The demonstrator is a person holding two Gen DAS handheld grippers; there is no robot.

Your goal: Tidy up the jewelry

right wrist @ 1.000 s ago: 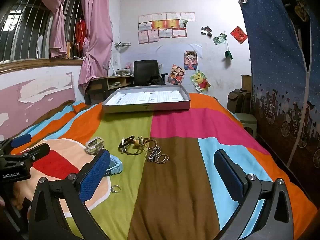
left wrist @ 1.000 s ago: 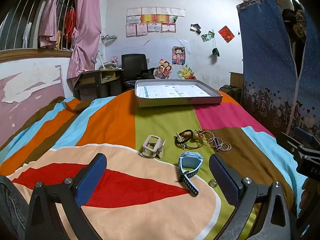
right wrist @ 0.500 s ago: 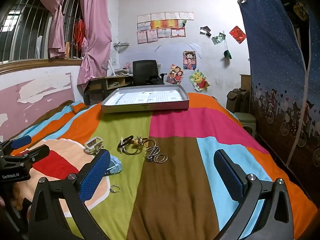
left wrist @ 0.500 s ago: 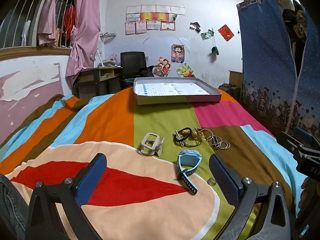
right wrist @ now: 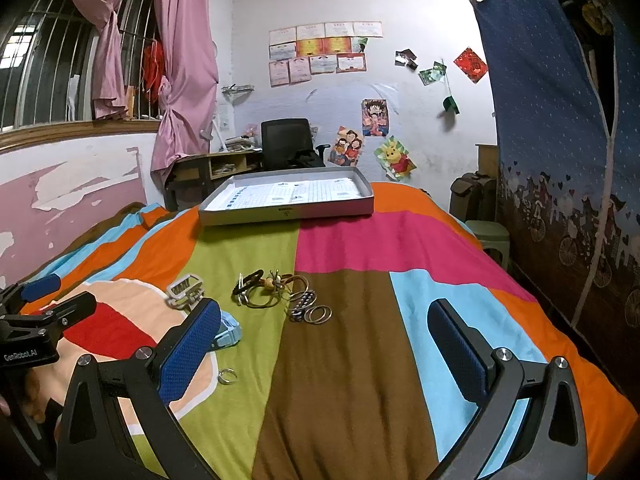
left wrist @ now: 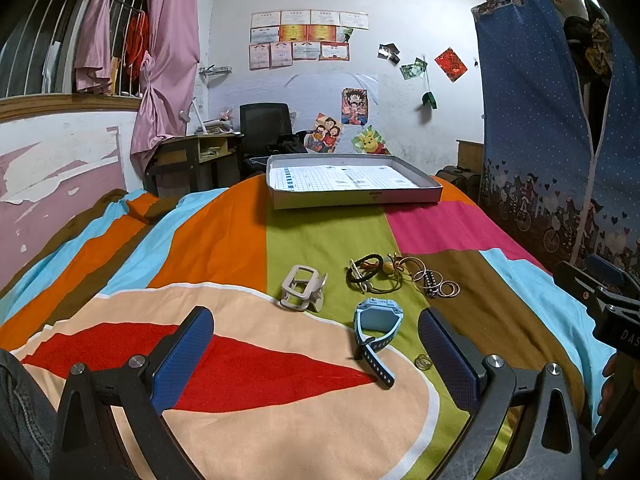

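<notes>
Jewelry lies on a striped bedspread. A light blue watch [left wrist: 377, 316] sits just beyond my left gripper [left wrist: 316, 352], which is open and empty. A pale watch case [left wrist: 302, 288] lies left of a tangle of black bands and bangles [left wrist: 384, 276], with thin rings [left wrist: 444, 289] at its right end. A small ring [left wrist: 423, 361] rests by the right finger. A flat grey tray [left wrist: 356, 196] stands at the far end. My right gripper [right wrist: 326, 344] is open over the brown stripe; the bangles [right wrist: 276, 290], rings [right wrist: 318, 314], watch [right wrist: 228, 330] and small ring [right wrist: 227, 376] lie left of its middle.
A desk [right wrist: 212, 168] and black office chair [right wrist: 286, 142] stand behind the bed by the far wall. A blue fabric wardrobe [right wrist: 560, 140] lines the right side, with a green stool [right wrist: 490, 236] beside it. Pink curtains [right wrist: 184, 60] hang at the barred window on the left.
Both views have crept slightly forward and tilted; the jewelry sits a touch nearer the left gripper. Nothing was taken hold of and both grippers stay open.
</notes>
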